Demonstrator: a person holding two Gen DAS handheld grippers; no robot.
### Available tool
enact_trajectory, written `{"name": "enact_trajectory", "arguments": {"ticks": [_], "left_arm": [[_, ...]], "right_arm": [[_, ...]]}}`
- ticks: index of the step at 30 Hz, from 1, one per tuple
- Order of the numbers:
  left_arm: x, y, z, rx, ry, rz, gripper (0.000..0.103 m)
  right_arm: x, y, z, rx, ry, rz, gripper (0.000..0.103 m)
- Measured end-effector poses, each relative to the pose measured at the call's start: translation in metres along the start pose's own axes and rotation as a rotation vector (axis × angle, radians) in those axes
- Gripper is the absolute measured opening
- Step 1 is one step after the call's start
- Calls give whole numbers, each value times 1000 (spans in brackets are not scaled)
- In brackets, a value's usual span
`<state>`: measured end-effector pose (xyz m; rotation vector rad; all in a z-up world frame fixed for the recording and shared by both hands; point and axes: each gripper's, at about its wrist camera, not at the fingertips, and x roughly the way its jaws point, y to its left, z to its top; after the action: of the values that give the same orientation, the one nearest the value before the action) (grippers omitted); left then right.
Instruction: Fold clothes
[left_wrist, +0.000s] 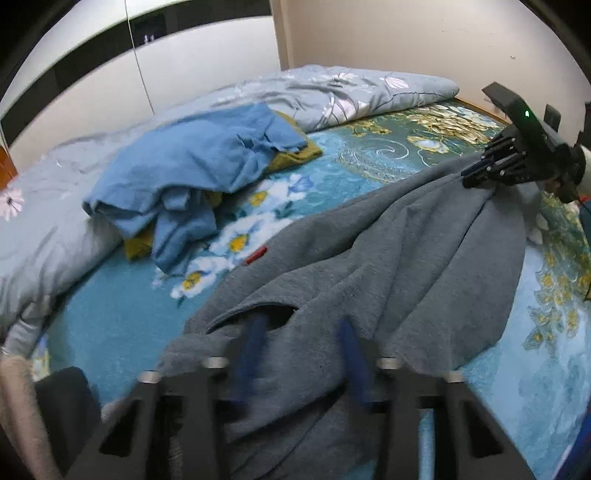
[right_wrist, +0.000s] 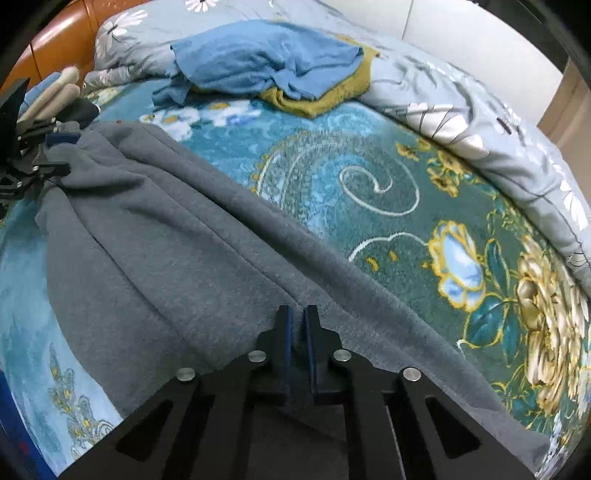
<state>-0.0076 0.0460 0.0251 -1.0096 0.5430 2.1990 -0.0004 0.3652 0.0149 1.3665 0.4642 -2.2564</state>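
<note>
- Grey garment (right_wrist: 192, 236) lies stretched across the teal flowered blanket (right_wrist: 388, 192) on the bed.
- My right tool (right_wrist: 298, 325) is pinched closed on one end of it.
- My left tool (left_wrist: 303, 332) looks clamped on the other end, though it's blurry.
- Blue and mustard clothes pile (left_wrist: 192, 166) sits further back, against the pale duvet (left_wrist: 332, 92).

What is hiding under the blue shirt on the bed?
A mustard-yellow garment lies under the crumpled blue shirt, poking out at its edges. Most of it is covered, so its type is unclear.

Garments (left_wrist: 388, 266) on floral bedspread (right_wrist: 369, 177)
</note>
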Motion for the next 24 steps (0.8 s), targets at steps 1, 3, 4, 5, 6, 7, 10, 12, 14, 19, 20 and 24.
{"name": "enact_trajectory", "arguments": {"ticks": [1,3,4,5,6,7,10,12,14,19,20,24], "left_arm": [[-3,2,0,-10,-18,-4,14],[-6,7,1,-39,-53,-10,9],[-6,10,4,-53,-62,-2,8],[-6,14,7,-66,-69,6,7],[-5,18,12,-84,-79,19,7],[-3,23,17,-103,-87,33,6],[11,41,32,-179,-89,67,6],[24,50,38,-218,-68,91,6],[39,59,42,-256,-35,109,6],[68,76,50,-336,59,205,7],[71,81,50,-355,72,245,10],[70,109,40,-501,61,279,10]], "right_arm": [[-6,-2,1,14,-25,6,4],[-16,-7,6,38,-69,10,4],[-20,-10,11,48,-88,8,4],[-25,-13,15,59,-108,6,4],[-29,-15,20,70,-128,3,4],[-30,-19,26,82,-141,-13,4],[-14,-29,36,139,-120,-40,4],[5,-35,39,192,-82,-52,4],[19,-36,39,217,-51,-67,4],[22,-45,35,298,-48,-80,4],[16,-49,34,317,-62,-81,4],[-30,-71,11,430,-170,-103,11]]}}
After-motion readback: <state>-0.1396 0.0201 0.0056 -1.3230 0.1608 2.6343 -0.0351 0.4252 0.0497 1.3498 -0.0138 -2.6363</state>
